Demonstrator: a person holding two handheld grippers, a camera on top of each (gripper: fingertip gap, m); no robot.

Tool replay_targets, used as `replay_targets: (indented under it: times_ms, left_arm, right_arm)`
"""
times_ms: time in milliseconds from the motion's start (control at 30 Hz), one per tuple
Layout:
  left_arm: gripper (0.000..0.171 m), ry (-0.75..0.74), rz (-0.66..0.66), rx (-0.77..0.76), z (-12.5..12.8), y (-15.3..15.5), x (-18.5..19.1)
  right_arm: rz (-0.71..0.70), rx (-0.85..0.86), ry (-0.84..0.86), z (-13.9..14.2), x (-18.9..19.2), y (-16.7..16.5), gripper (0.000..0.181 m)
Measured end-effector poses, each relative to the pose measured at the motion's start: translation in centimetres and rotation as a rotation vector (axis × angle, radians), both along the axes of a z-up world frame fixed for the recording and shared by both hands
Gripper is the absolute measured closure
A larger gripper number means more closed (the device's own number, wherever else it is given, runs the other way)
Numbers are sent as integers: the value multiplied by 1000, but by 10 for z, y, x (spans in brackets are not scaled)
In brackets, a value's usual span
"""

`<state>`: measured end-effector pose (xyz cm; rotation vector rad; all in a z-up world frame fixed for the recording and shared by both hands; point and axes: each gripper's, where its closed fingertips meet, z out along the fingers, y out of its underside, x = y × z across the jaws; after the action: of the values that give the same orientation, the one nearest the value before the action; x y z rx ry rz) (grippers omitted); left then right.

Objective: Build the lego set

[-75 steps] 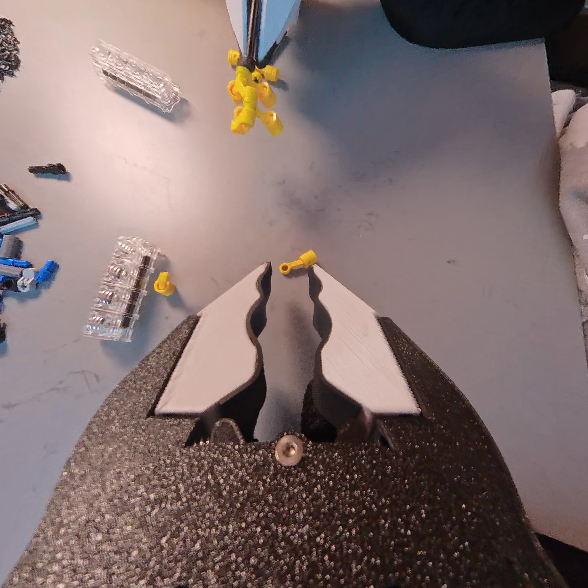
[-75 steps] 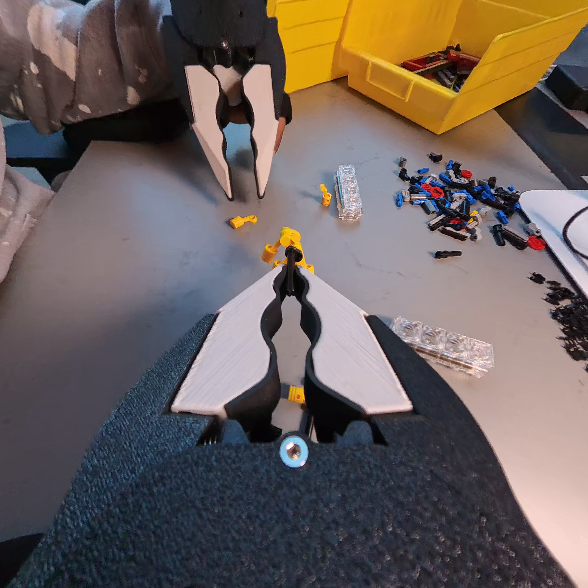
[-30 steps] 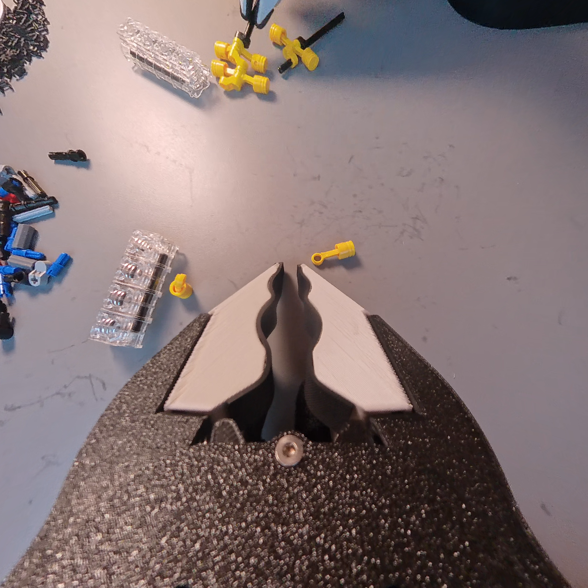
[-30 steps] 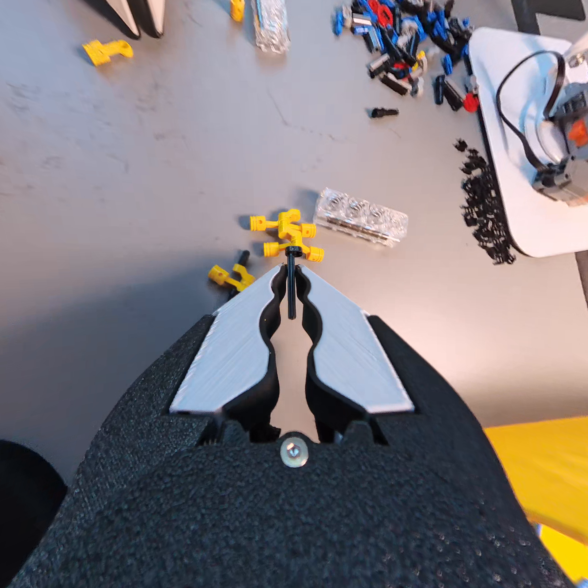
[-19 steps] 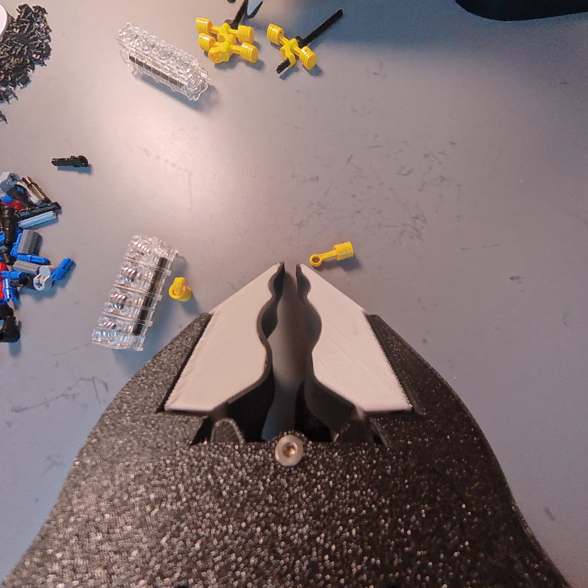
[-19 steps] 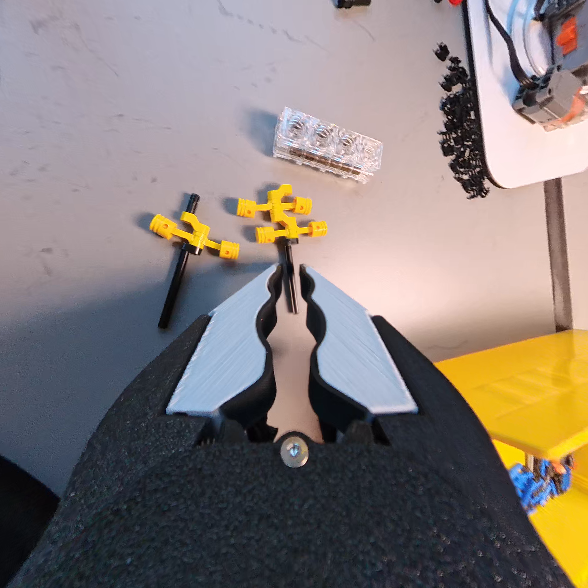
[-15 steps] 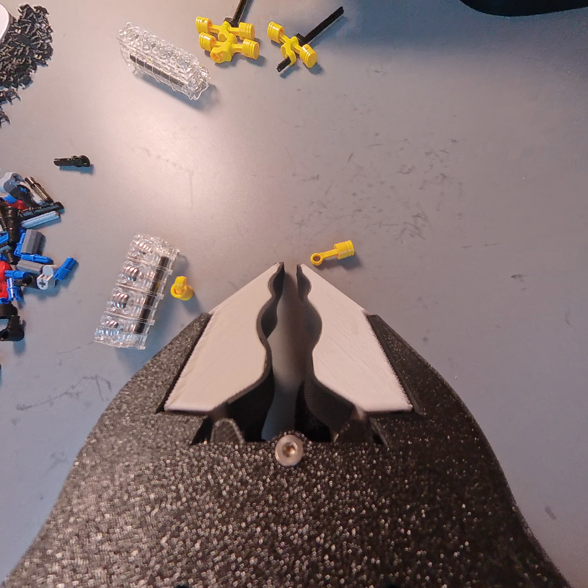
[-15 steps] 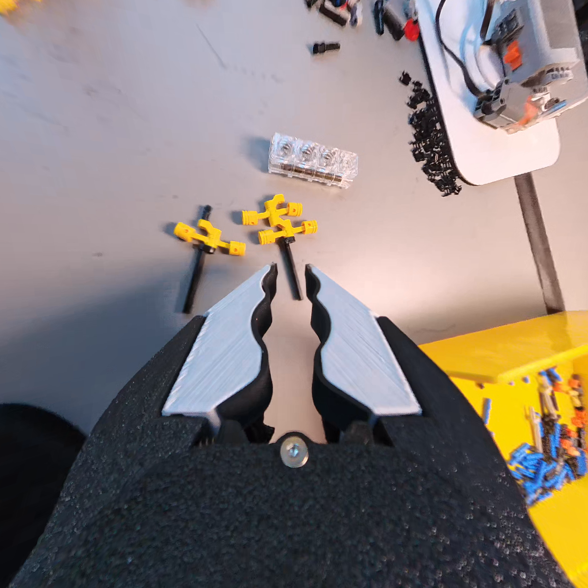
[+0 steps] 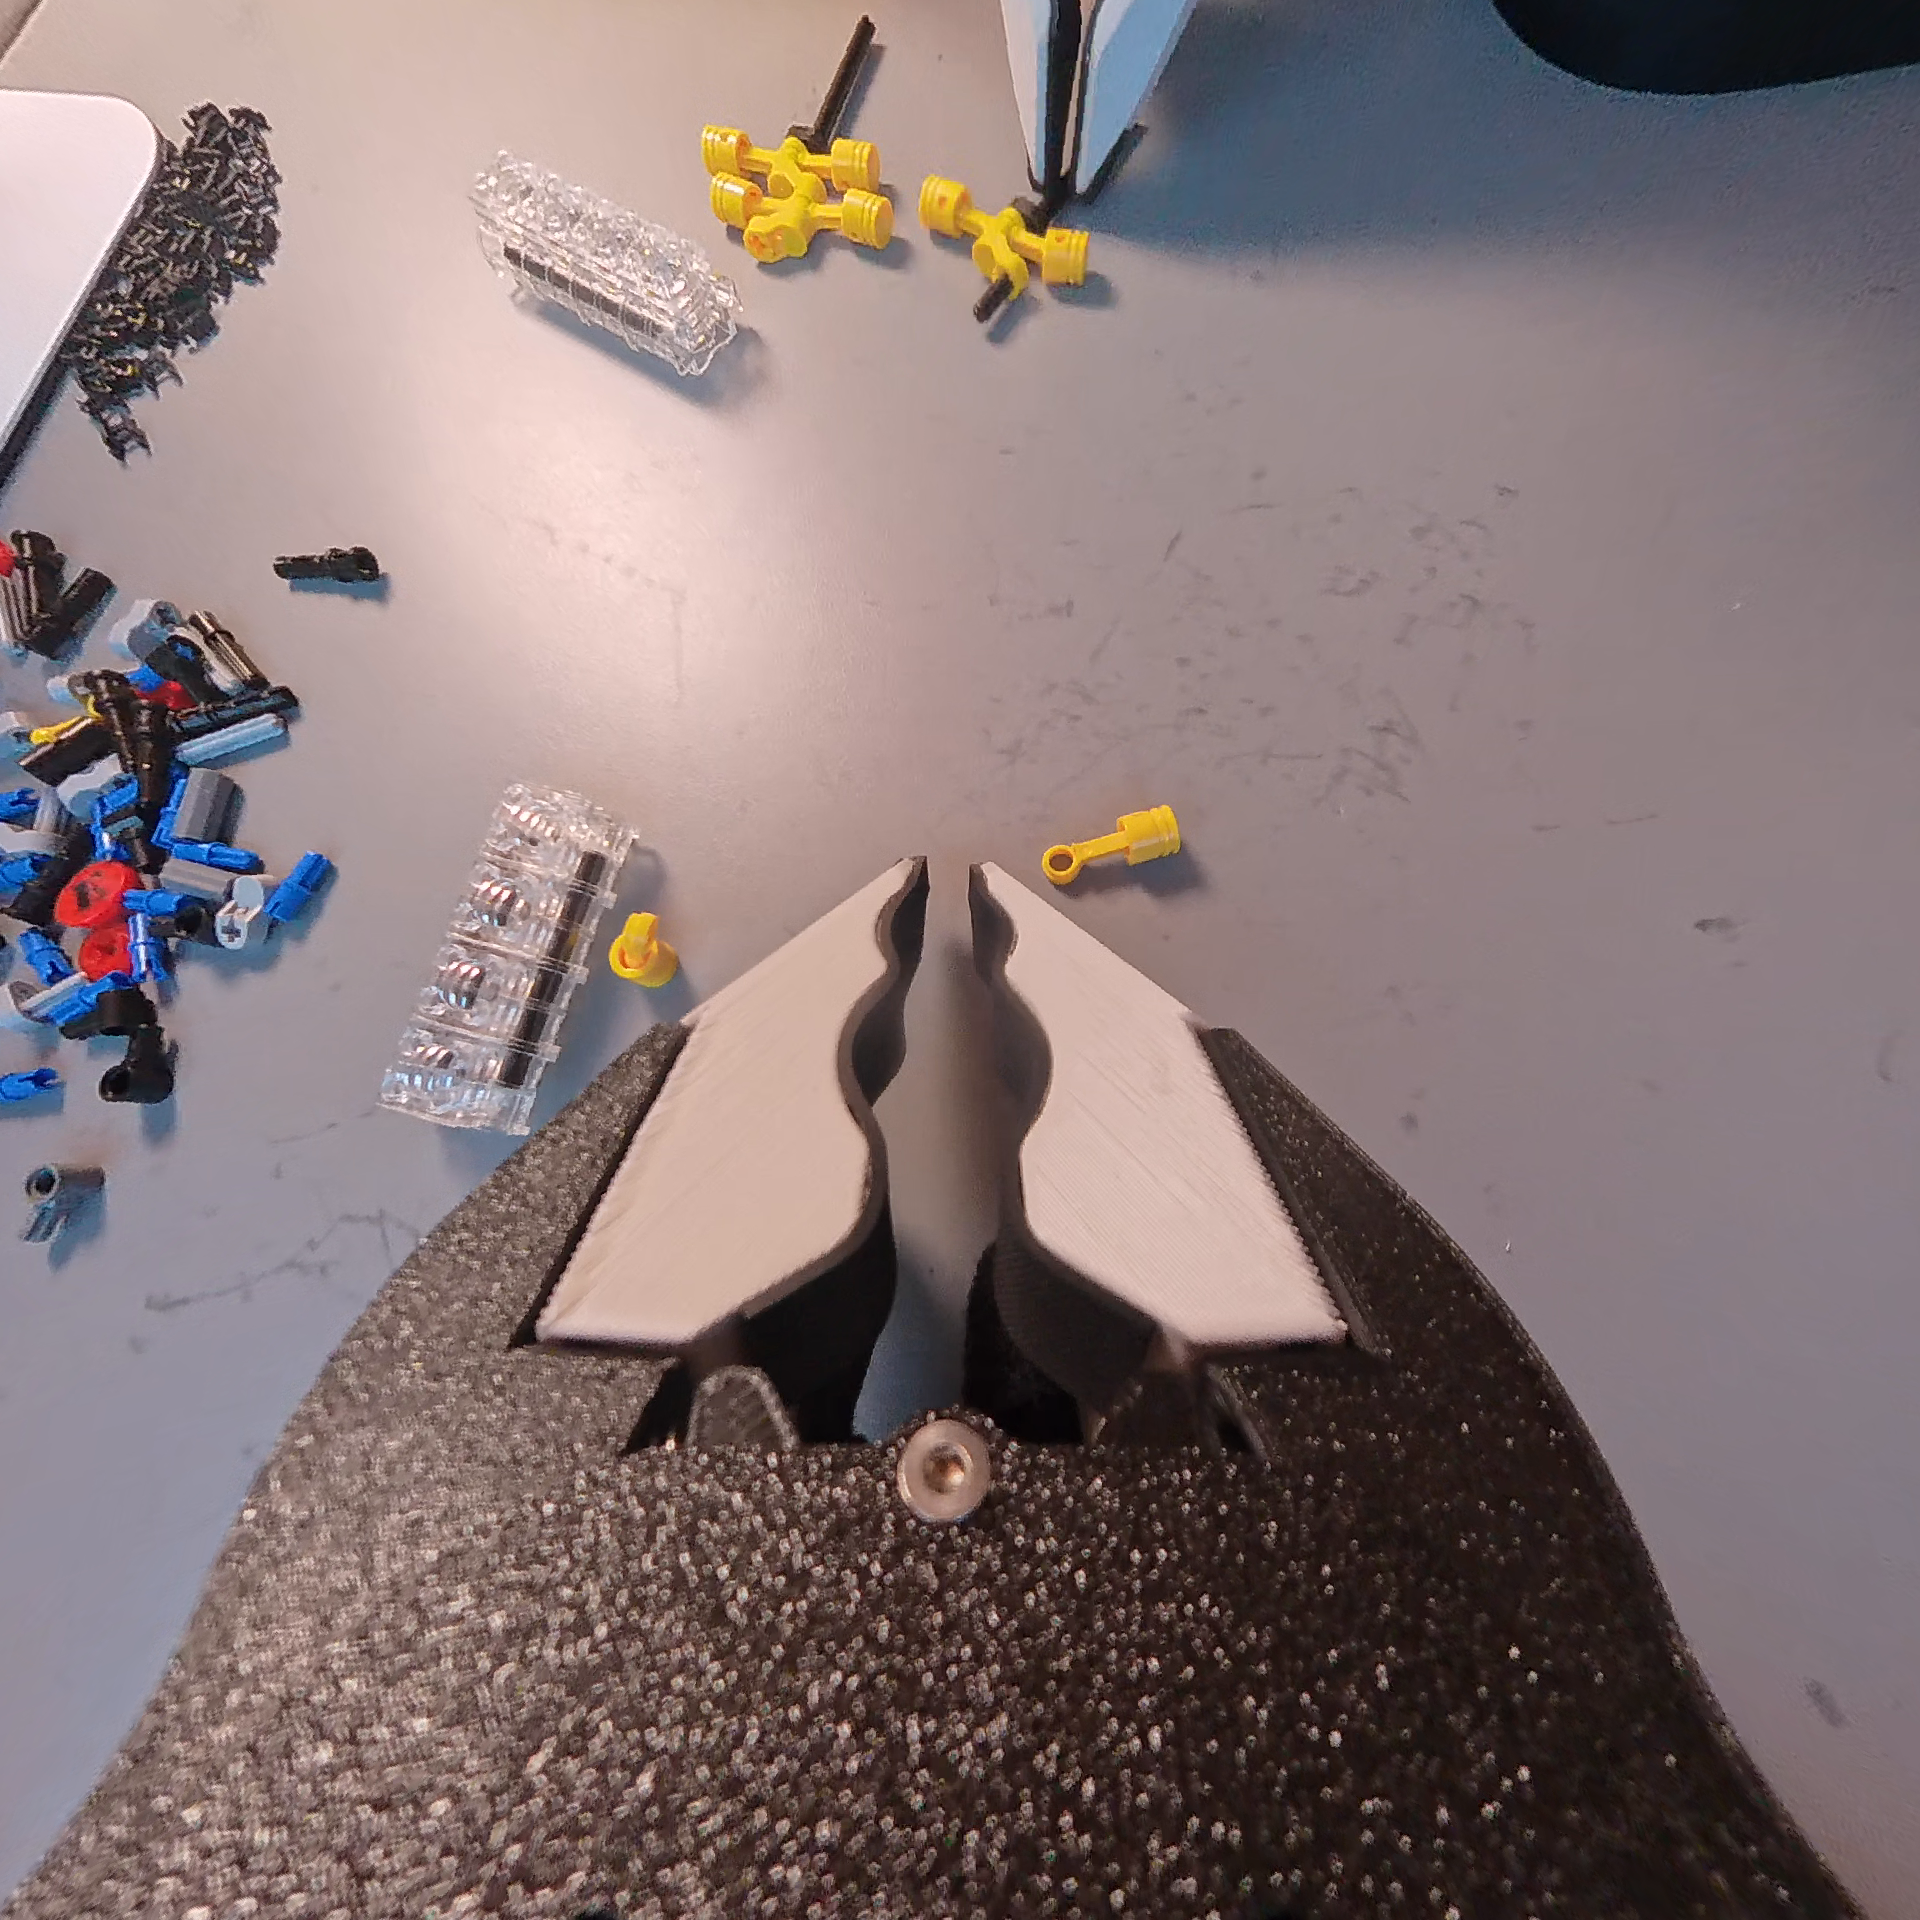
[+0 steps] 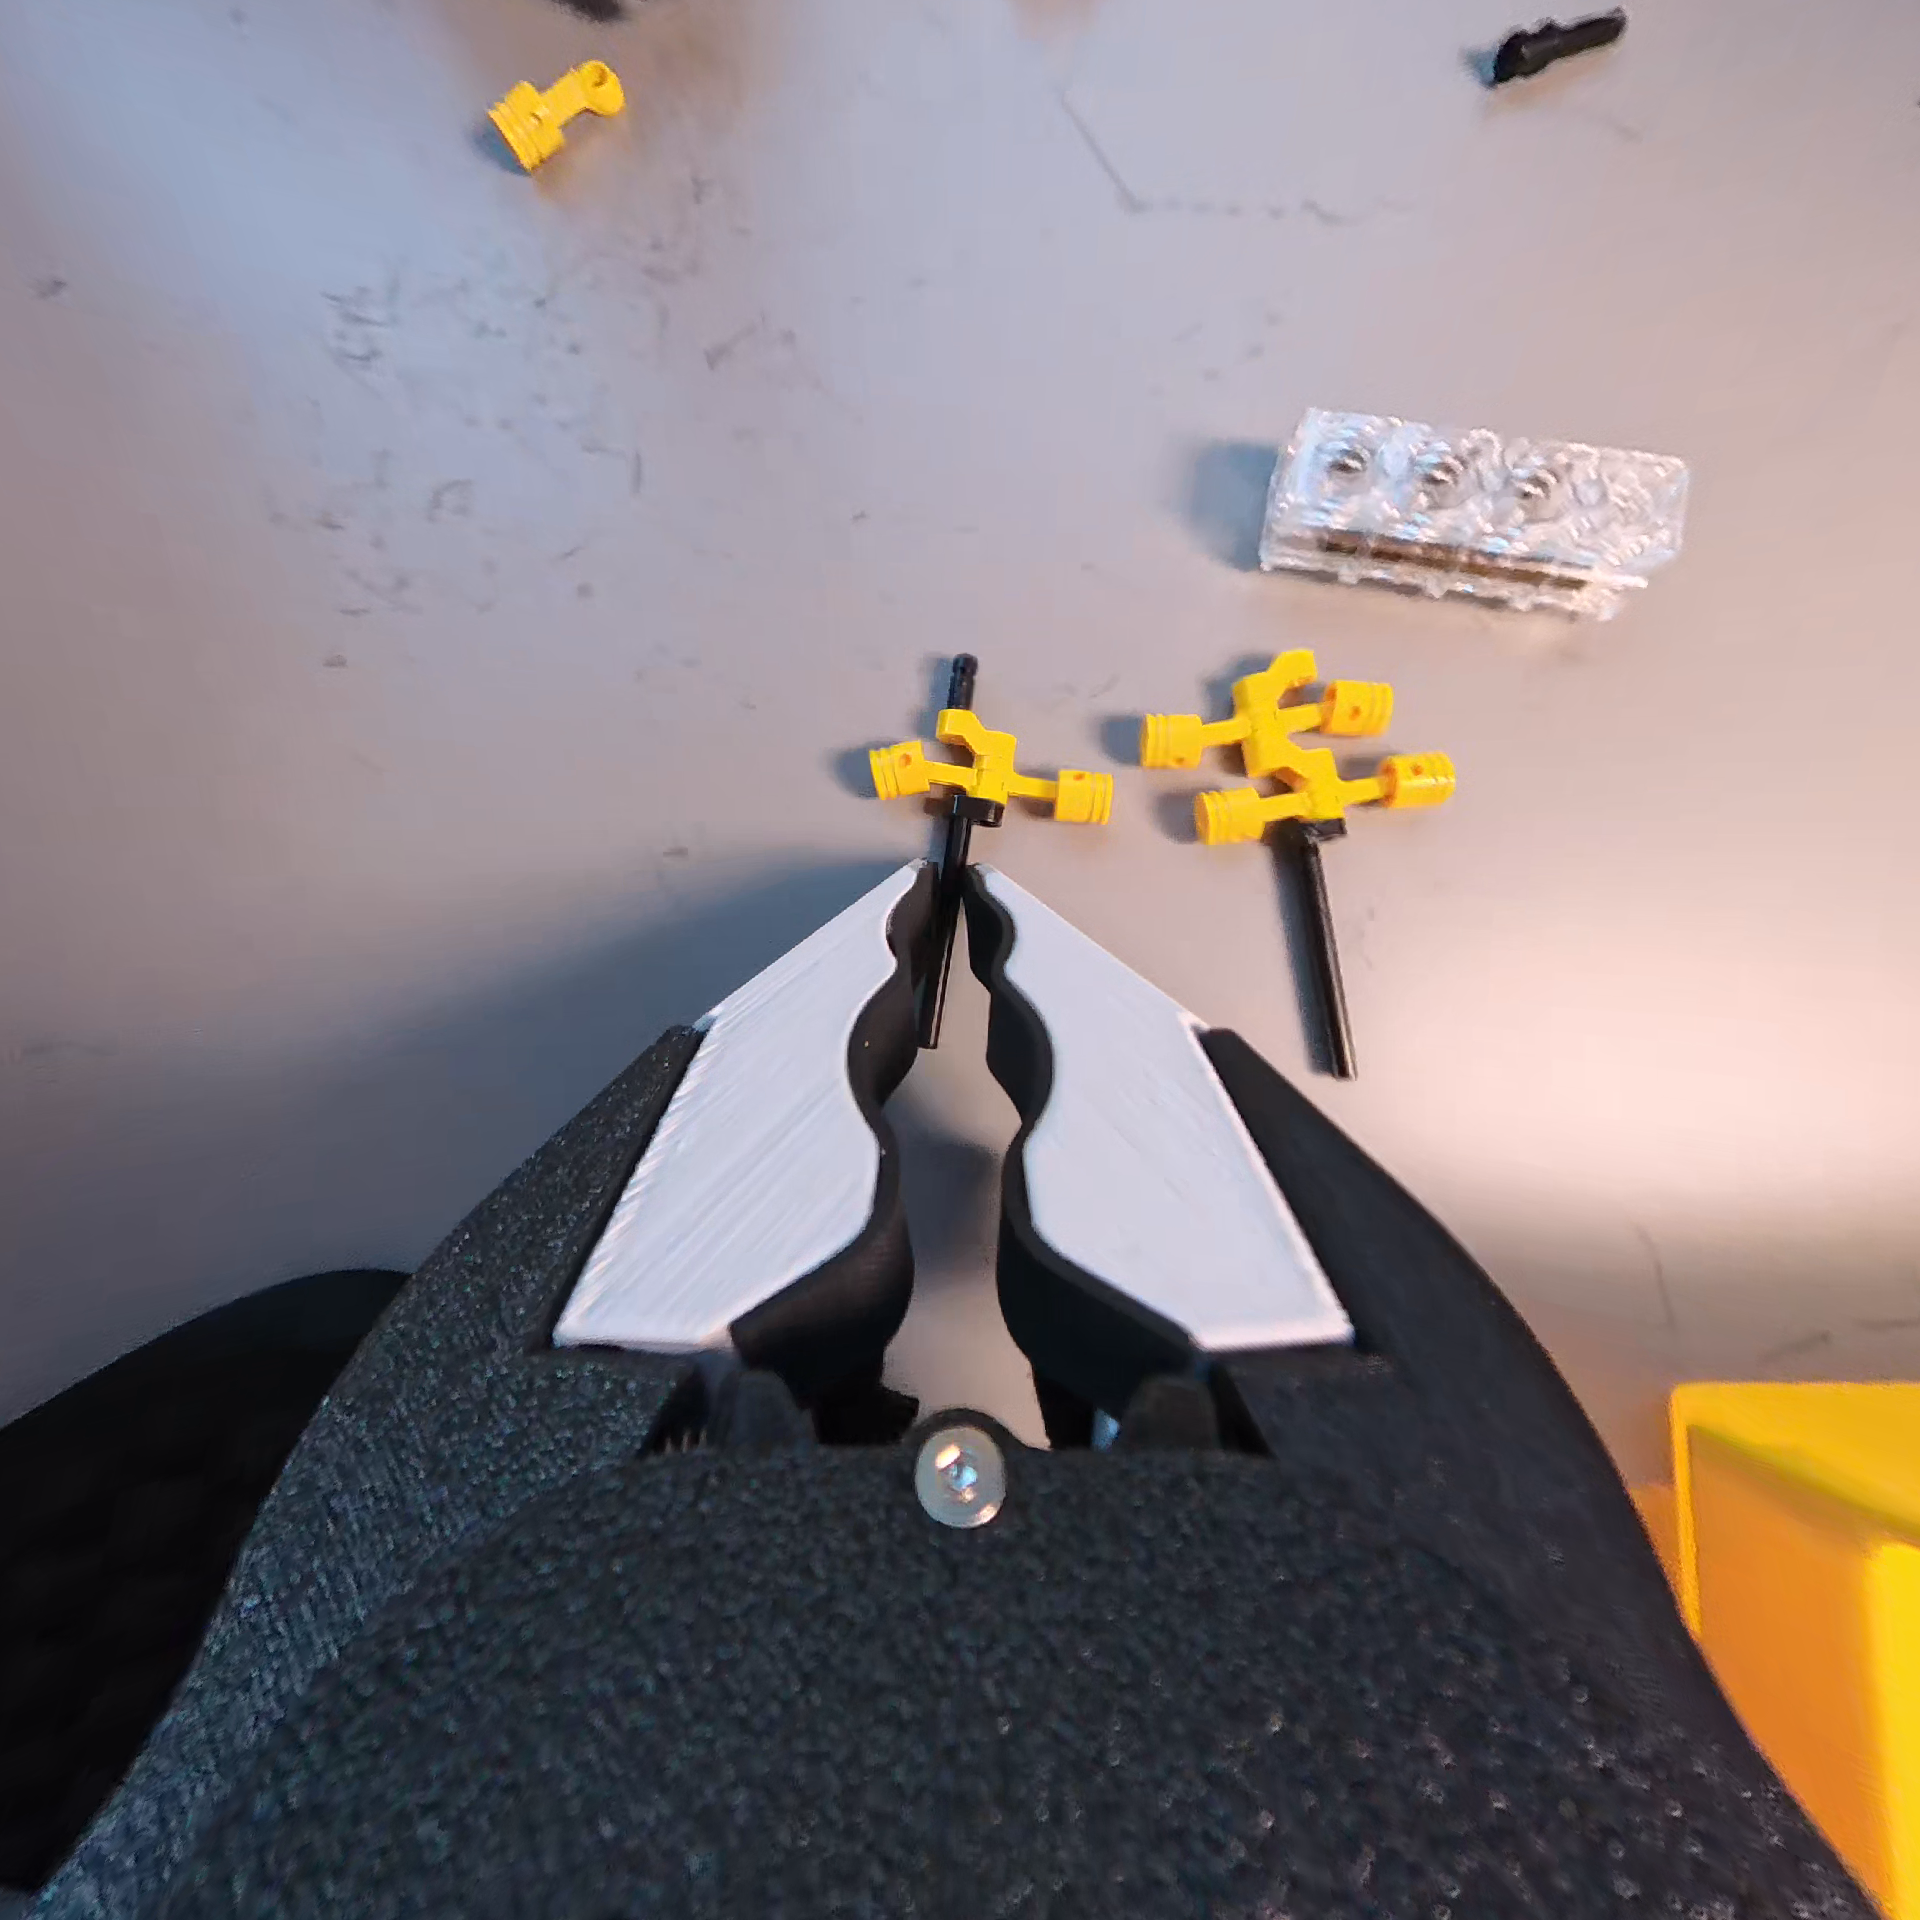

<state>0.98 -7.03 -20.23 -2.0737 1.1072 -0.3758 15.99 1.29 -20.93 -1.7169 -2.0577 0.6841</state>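
Note:
My right gripper is shut on the black axle of a yellow two-piston assembly, low over the grey table. I cannot tell whether it is lifted. A yellow four-piston assembly on its own black axle lies free just to the right. In the left wrist view both assemblies are far ahead, under the right gripper's fingers. My left gripper is empty, its jaws nearly together. A loose yellow piston lies just right of its tips, and a small yellow piece to the left.
Two clear bricks lie on the table, one near my left gripper and one beside the assemblies. A pile of blue, black and red parts, small black pieces and a white board sit left. A yellow bin is near right. One gripper's finger ends stand about 20 centimeters off the other's. The small yellow piece lies some 5 centimeters from my left tips, 20 centimeters from my right tips.
My right gripper set the four-piston assembly down, opened, moved left and closed on the axle of the two-piston assembly. My left gripper closed earlier and has since stayed put.

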Motion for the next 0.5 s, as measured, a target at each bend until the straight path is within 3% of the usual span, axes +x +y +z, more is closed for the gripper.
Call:
replay_targets:
  times_ms: [267, 500]
  left_arm:
    - [164, -38, -16, 15, 6, -1, 9]
    - [162, -32, -43, 1, 3, -6, 14]
  right_arm:
    - [150, 12, 100, 7, -37, -36, 178]
    - [173, 19, 104, 1, -51, -46, 178]
